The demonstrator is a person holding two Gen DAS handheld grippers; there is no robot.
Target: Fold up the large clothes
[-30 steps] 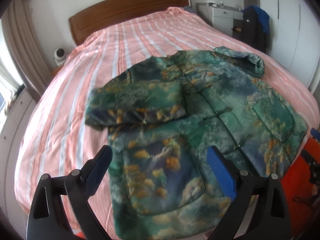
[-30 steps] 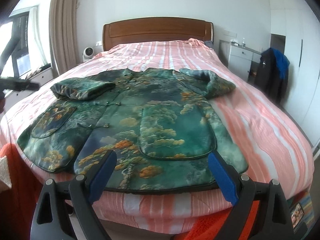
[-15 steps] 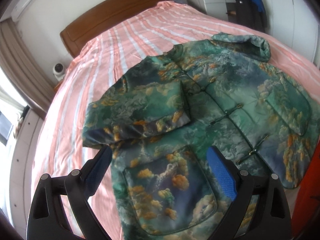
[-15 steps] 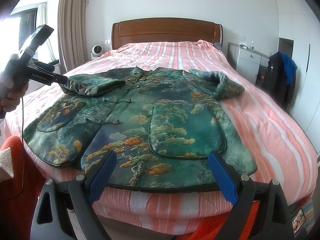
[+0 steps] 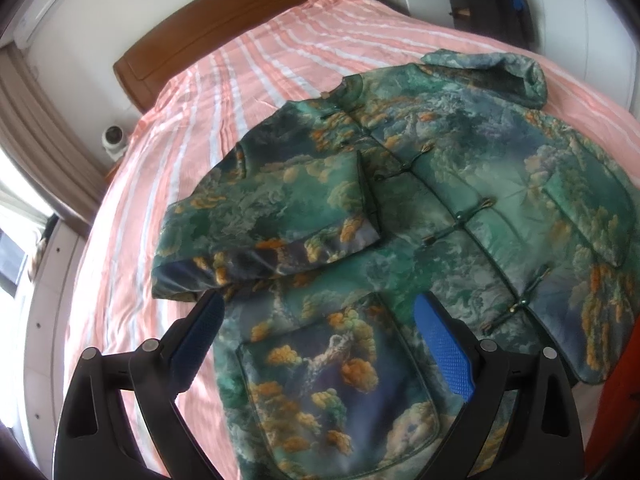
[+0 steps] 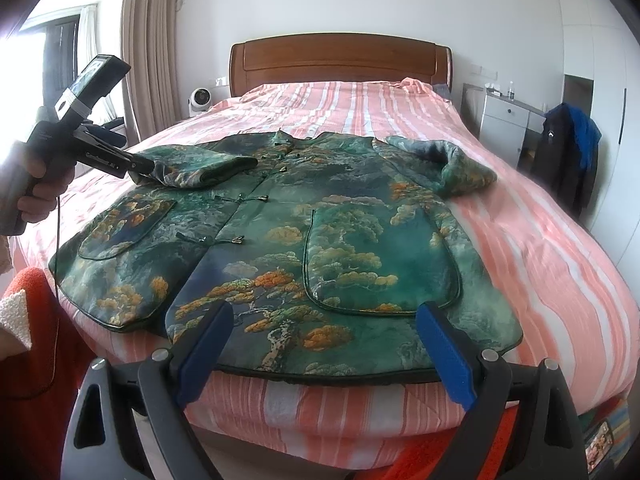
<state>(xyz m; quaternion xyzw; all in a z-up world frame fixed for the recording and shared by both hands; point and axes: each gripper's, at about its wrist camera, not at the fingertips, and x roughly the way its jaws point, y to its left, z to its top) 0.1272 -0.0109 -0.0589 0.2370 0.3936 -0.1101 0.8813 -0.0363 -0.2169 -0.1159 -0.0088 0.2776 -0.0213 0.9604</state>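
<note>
Your left gripper (image 5: 320, 344) — jaws spread, holding nothing — hovers just short of the green brocade landscape-print jacket's (image 6: 304, 216) folded sleeve (image 5: 264, 228), lying crosswise ahead; your right gripper (image 6: 324, 344), also spread, sits at the hem.

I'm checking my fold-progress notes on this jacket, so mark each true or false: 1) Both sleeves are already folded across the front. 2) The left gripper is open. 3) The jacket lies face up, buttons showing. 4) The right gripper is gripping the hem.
1) False. Only the left-side sleeve lies across the jacket; the other sleeve sits bunched at its edge.
2) True. The left gripper has its jaws spread.
3) True. Its knot buttons show down the front.
4) False. The right gripper is open, holding nothing.
</note>
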